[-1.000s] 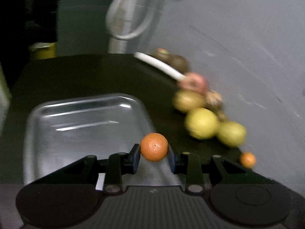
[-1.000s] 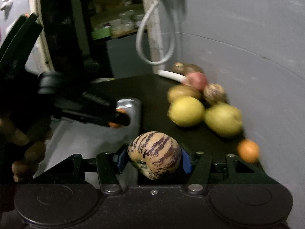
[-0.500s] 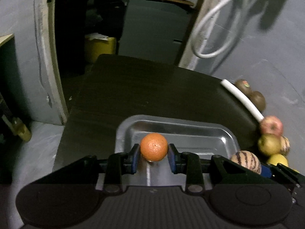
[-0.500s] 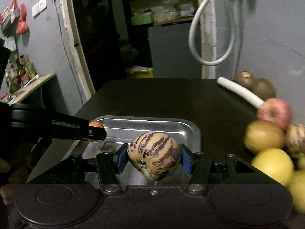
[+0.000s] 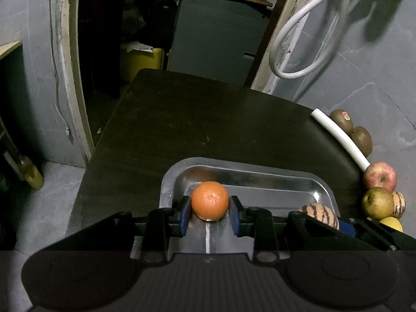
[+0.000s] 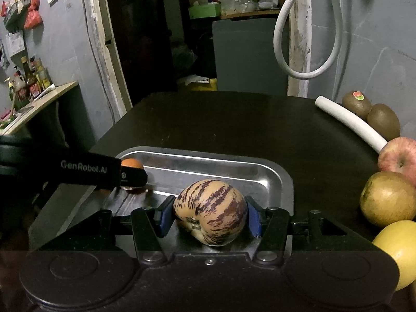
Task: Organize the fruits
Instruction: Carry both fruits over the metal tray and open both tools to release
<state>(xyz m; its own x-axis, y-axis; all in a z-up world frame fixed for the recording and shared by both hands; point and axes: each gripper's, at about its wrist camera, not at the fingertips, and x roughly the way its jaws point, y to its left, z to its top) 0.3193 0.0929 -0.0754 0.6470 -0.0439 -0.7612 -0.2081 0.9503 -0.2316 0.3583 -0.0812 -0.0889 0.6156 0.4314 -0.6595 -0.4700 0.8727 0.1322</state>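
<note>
My left gripper (image 5: pixel 209 214) is shut on a small orange (image 5: pixel 210 200) and holds it low over the left part of the shiny metal tray (image 5: pixel 247 166). In the right wrist view its black finger (image 6: pixel 130 175) reaches in from the left, with the orange (image 6: pixel 131 163) peeking above it. My right gripper (image 6: pixel 209 218) is shut on a tan fruit with purple stripes (image 6: pixel 210 212), over the right half of the tray (image 6: pixel 208 153). That striped fruit (image 5: pixel 321 212) also shows at the lower right of the left wrist view.
The tray lies on a dark table (image 5: pixel 208 117). Against the grey wall on the right lie two kiwis (image 6: pixel 356 104), a white tube (image 6: pixel 348 119), a red apple (image 6: pixel 397 156), a green-yellow fruit (image 6: pixel 387 197), a yellow fruit (image 6: pixel 397 247) and another striped fruit (image 5: pixel 399 204).
Both grippers have swung left, away from the fruit pile, and now hang over the tray with their fruits still held. Over the last half second they barely moved.
</note>
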